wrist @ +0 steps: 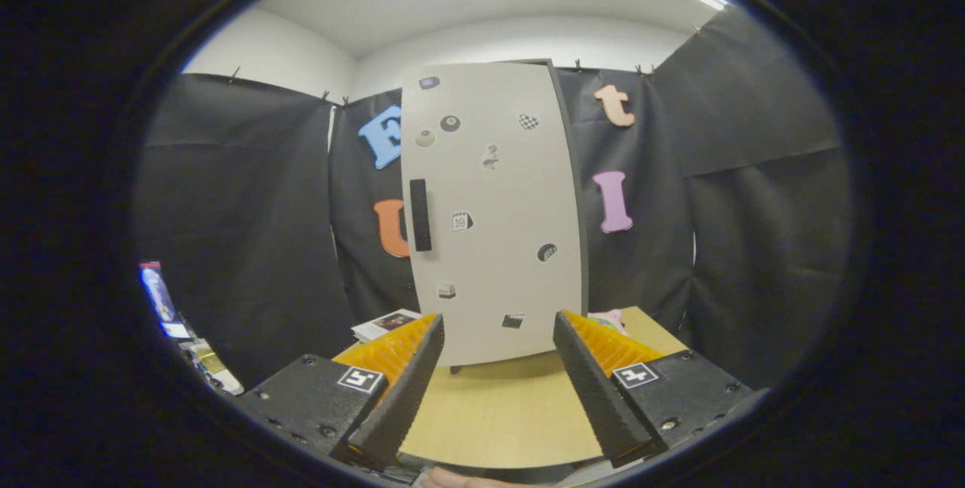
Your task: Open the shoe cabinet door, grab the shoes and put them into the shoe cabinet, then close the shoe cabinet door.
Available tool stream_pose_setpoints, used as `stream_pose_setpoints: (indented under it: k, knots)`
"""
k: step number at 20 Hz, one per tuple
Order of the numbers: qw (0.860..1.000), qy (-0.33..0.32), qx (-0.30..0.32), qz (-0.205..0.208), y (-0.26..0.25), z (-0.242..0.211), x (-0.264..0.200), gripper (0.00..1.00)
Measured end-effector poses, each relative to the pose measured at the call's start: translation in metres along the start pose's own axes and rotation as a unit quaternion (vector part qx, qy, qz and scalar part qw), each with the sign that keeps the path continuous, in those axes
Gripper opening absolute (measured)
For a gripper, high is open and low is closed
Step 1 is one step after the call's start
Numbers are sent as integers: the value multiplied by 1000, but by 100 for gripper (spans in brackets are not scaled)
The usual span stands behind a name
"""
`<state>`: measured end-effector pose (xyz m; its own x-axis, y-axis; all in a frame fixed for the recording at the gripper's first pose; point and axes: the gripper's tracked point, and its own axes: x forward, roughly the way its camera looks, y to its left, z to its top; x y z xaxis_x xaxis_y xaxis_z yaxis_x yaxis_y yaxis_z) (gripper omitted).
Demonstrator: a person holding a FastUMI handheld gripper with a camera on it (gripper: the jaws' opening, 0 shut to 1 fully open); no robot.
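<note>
A tall pale grey shoe cabinet (494,216) stands on the wooden table (497,405), straight ahead of my fingers. Its door is closed and carries several small stickers. A dark vertical handle (420,214) sits on the door's left side at mid height. My gripper (497,333) is open, with nothing between its fingers, and is held back from the cabinet, above the table. The cabinet's lower edge shows between the two fingertips.
A printed booklet (386,323) lies on the table left of the cabinet's foot. A small pink item (608,319) shows right of it. Clutter and a bright panel (162,299) sit low at the far left. Black cloth walls close off the booth behind.
</note>
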<state>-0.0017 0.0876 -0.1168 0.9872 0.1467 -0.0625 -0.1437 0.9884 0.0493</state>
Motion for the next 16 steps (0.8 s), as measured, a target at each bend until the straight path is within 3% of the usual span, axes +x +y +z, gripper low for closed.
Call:
stream_pose_setpoints:
  k: [5,16]
  knots:
    - [998,-21,-55,6,3,-1,-10,96]
    - [998,-29,-53,3,-5,-6,-22,96]
